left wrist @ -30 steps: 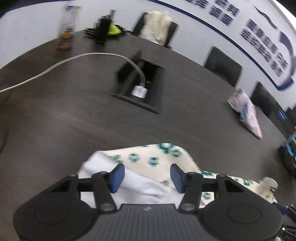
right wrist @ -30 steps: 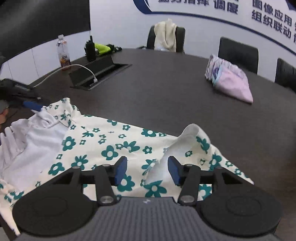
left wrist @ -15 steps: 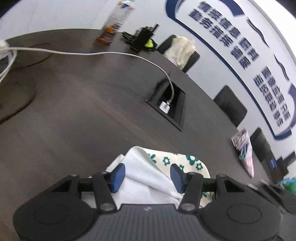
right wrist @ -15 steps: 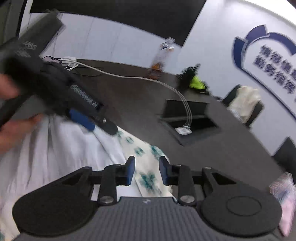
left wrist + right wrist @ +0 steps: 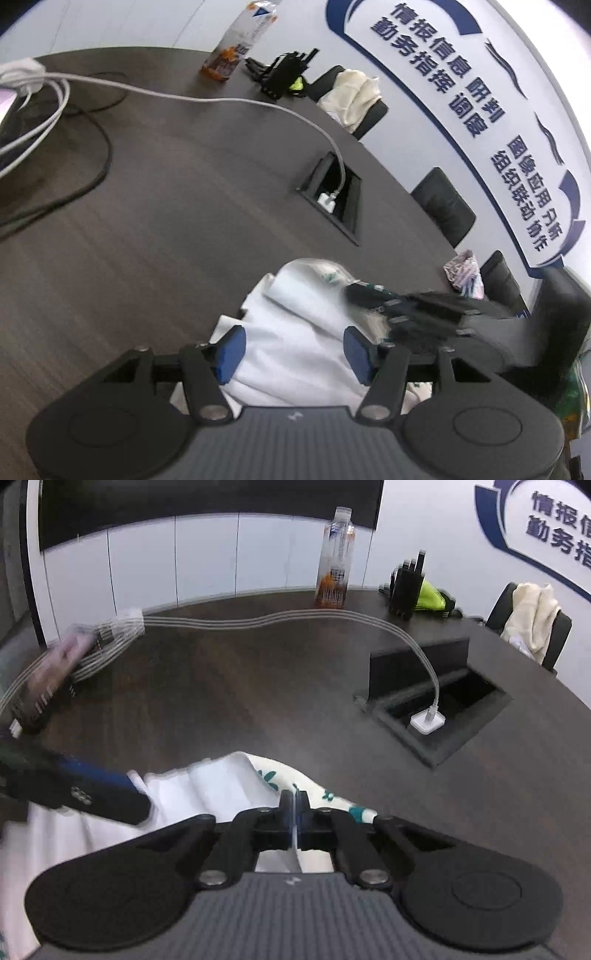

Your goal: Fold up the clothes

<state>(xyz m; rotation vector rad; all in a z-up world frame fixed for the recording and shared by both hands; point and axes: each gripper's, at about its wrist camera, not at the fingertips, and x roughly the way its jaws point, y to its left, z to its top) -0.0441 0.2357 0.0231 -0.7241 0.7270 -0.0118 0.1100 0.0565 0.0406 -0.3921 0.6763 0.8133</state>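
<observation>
Garment [image 5: 229, 786] on table [image 5: 258, 686] nearest, cable box [image 5: 436, 709] behind right, bottle [image 5: 334, 576] at far edge

A dark wood-grain counter [image 5: 258, 686] with a recessed cable box [image 5: 439, 716] fills the room, black chairs [image 5: 445, 206] ranged along a pale wall [image 5: 436, 524] bearing blue lettering [image 5: 436, 62], white panels [image 5: 207, 554] behind.
</observation>
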